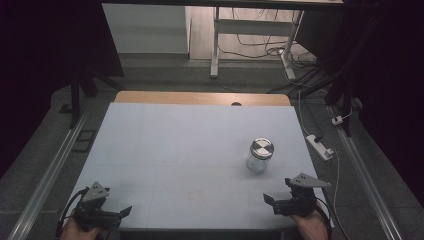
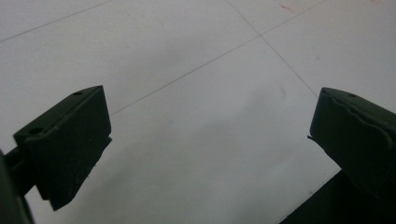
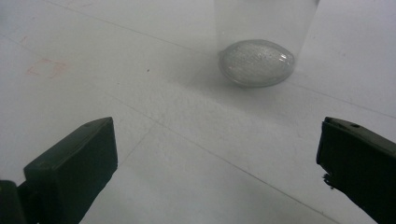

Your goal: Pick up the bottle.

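Pale blue-white worktop [image 1: 175, 150] with thin seam lines; a clear glass jar with a round silver metal lid [image 1: 260, 155] stands upright right of centre, nearer the right edge. Right gripper [image 1: 272, 201] at the near right corner, black fingers [image 3: 74, 172] spread wide and empty, jar just ahead of them, apart. Left gripper [image 1: 125, 212] at the near left corner, fingers [image 2: 70, 144] likewise spread over bare surface, well apart from the jar.

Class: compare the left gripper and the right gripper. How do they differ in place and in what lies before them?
The left gripper sits at the table's near left corner, the right gripper near right. The jar stands just ahead of the right gripper; bare table faces the left gripper. Both are open, holding nothing.
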A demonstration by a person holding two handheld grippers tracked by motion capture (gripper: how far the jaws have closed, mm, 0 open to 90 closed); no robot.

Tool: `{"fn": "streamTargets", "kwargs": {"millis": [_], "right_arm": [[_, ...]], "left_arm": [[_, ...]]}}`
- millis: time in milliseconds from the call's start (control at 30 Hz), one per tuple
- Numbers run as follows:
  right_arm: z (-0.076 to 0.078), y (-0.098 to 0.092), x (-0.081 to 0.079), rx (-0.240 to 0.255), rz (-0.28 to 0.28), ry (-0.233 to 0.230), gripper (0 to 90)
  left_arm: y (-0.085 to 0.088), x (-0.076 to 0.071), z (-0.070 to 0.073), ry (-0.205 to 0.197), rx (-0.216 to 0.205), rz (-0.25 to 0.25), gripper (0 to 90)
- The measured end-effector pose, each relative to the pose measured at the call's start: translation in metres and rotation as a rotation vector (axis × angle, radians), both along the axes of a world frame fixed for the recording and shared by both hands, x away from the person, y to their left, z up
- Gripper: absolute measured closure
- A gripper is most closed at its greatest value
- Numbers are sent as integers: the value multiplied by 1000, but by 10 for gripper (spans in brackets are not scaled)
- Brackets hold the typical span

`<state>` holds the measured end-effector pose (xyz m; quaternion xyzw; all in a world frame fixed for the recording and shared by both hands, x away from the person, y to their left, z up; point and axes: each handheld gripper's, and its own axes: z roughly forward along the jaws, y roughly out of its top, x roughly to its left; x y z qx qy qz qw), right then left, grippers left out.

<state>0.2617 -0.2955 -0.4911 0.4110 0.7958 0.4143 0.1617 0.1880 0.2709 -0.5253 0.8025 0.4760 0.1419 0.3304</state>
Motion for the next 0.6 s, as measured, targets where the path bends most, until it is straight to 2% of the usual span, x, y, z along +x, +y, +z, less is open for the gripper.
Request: {"fn": "streamTargets", "kwargs": {"millis": [133,233,300,367,500,600], "right_arm": [[0,1,2,-2,18,-8,0],[0,4,7,-23,18,-8,0],[1,5,8,-19,17,-13,0],[1,6,12,9,20,-2,0],[0,7,19,13,35,8,0],[0,8,22,17,26,3,0]], "left_arm": [[0,0,0,2,-5,1,0],[1,0,0,1,-8,3,0],[1,0,0,2,-9,2,0],[1,0,0,4,-12,1,0],[1,0,0,5,-15,0,0],[1,1,0,7,-13,-1,0]]}}
